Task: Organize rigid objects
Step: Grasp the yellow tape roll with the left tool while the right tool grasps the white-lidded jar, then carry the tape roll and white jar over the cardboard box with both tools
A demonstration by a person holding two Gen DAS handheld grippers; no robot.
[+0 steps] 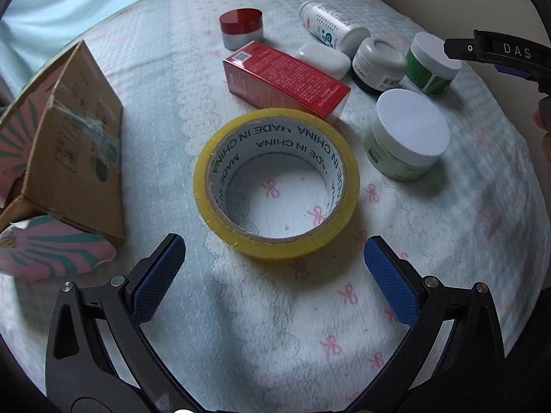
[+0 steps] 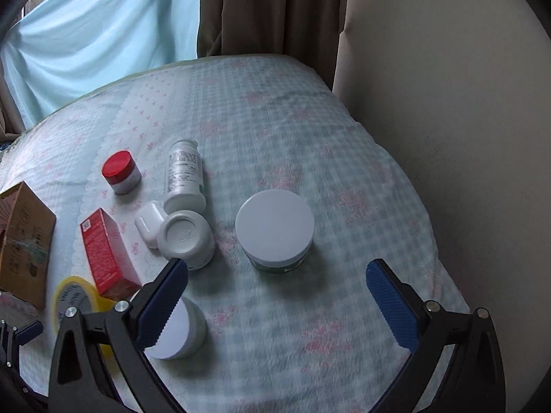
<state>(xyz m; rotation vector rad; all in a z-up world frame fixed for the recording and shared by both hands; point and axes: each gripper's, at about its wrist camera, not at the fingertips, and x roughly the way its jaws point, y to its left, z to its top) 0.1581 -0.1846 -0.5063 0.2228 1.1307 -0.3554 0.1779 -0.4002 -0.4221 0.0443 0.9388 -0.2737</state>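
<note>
Left wrist view: my left gripper [image 1: 274,268] hangs spread wide and empty just short of the yellow roll of packing tape [image 1: 276,184], which lies flat on the pale checked fleece blanket [image 1: 275,327], hole upward, so it has no long axis to align with. The red rectangular carton [image 1: 286,79] lies on its side just behind, long axis running toward the open brown cardboard box [image 1: 74,148], probably the bin.

Right wrist view: my right gripper [image 2: 277,304] is equally splayed, grasping nothing, near the white-lidded green jar [image 2: 275,230], standing upright.
</note>
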